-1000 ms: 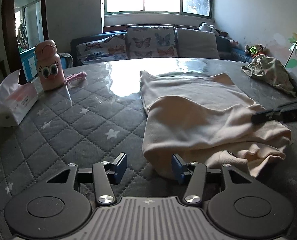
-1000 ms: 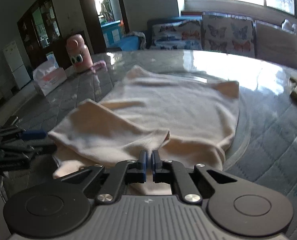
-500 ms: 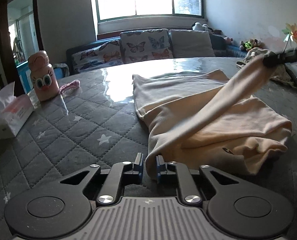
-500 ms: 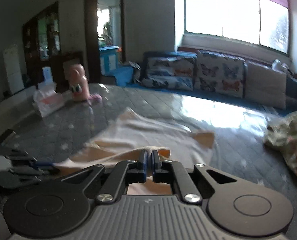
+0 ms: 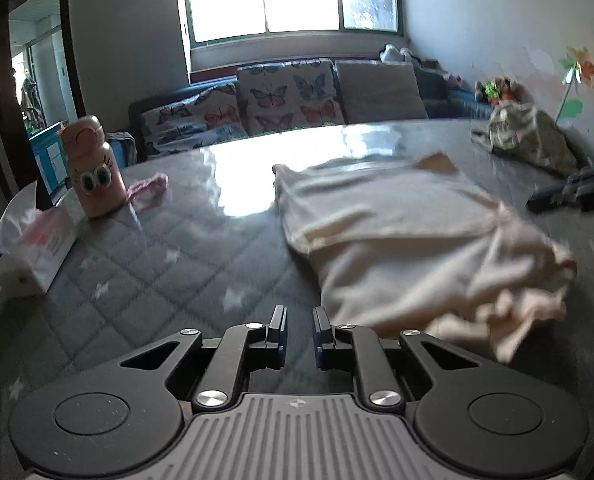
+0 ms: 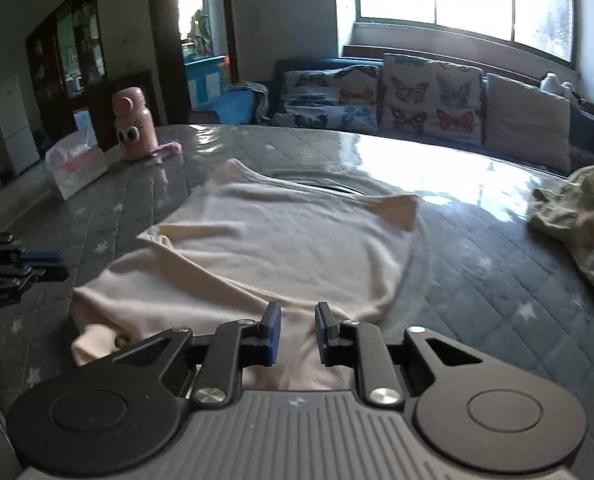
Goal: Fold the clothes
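The cream garment (image 6: 281, 248) lies on the quilted table cover (image 5: 145, 264), its near part doubled over the rest so a bunched edge faces the person. Seen from the left gripper (image 5: 299, 326), it sits ahead and to the right, just beside the fingertips but not between them. That gripper's jaws stand a little apart with nothing in them, only the table cover showing in the gap.

The right gripper (image 6: 298, 330) hovers over the near fold, the cloth directly under and ahead of it. Its jaws are likewise parted a little and grip nothing; the fabric lies slack below, so I judge the fold rests by its own weight.

Both tools sit low at the near edge, probably because that is where the loose layers gather. A second, patterned garment (image 6: 577, 216) waits far to the right gripper's right, well apart.
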Demonstrator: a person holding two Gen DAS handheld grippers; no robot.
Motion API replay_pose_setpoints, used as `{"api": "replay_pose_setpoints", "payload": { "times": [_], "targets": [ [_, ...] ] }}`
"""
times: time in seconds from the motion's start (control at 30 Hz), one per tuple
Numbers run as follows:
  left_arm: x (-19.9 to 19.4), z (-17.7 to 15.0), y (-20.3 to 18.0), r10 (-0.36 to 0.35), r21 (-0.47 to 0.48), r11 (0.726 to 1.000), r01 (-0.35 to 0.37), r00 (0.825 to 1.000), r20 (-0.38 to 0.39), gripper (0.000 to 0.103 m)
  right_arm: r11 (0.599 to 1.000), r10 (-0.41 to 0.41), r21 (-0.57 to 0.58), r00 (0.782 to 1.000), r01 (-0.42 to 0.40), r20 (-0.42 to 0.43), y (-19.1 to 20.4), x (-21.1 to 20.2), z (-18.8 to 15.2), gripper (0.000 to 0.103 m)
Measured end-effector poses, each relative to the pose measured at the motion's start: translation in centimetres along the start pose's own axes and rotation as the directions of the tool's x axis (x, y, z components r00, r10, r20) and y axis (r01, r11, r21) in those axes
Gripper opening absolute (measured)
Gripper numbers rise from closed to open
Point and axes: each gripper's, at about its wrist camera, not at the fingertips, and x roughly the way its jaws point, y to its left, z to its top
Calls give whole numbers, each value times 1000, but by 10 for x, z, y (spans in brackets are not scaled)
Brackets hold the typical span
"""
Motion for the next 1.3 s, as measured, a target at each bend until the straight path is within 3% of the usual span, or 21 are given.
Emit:
{"api": "replay_pose_setpoints", "payload": {
  "times": [0.27, 0.43, 0.6, 0.77, 1.1, 1.13, 1.2, 1.3],
  "targets": [
    [53, 27, -29, -94, 28, 995, 95, 995, -29, 15, 998, 41, -39, 998, -43, -53, 9, 36, 2, 18],
    [82, 26, -25, -54, 35, 998, 57, 996, -72, 14, 998, 43, -42, 997, -46, -58, 5, 38, 0, 17],
    [81, 26, -16, -57, 15, 998, 58, 996, -75, 16, 998, 50, -43, 997, -53, -59, 1, 38, -1, 25],
    [81, 27, -16, -44, 16, 999, 46, 996, -83, 16, 998, 45, -51, 997, -49, -61, 1, 41, 0, 25],
    [35, 20, -32, -68, 149, 986, 70, 998, -20, 20, 986, 43, -158, 997, -54, -71, 16, 24, -12, 34],
    [36, 23, -30, -58, 144, 988, 60, 998, -16, 20, 985, 39, -166, 997, -50, -69, 17, 22, -13, 34],
    [38, 32, -26, -35, 129, 991, 36, 999, -9, 22, 984, 39, -171, 997, -49, -59, 18, 18, -14, 45],
    [48, 46, -16, 9, 94, 996, -9, 1000, -8, 23, 984, 46, -168, 997, -55, -54, 18, 15, -14, 45]
  ]
}}
